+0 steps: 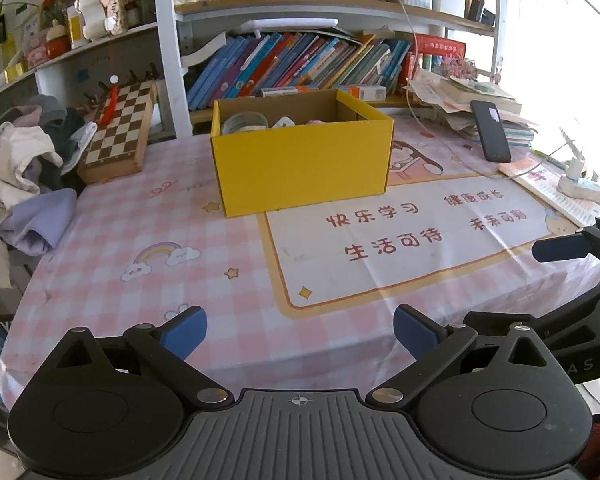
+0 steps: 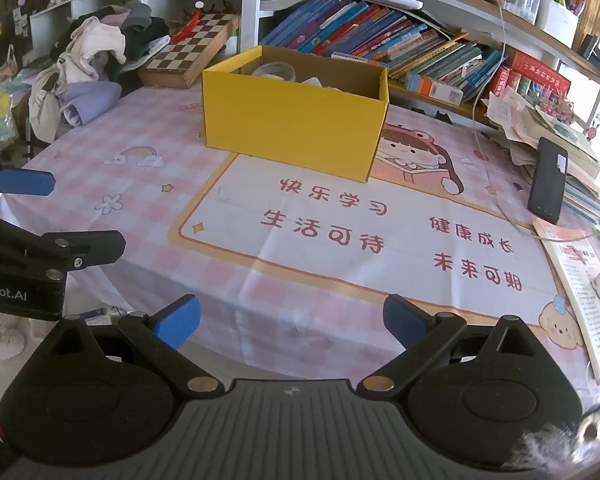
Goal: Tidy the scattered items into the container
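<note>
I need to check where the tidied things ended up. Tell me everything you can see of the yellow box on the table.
The yellow box is an open-topped rectangular carton, apparently corrugated cardboard: yellow outside, plain brown inside. It stands upright on the pink checked tablecloth, its near corner overlapping the printed white panel, in front of the row of books. Inside, a roll of tape and some pale items show above the rim; the rest is hidden. Neither gripper touches it.

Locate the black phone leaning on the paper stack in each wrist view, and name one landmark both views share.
Left wrist: black phone stands upper right, right of the yellow box.
Right wrist: black phone stands at the right edge, mid-height.
Shared landmark: yellow box behind the mat's red printed characters.
</note>
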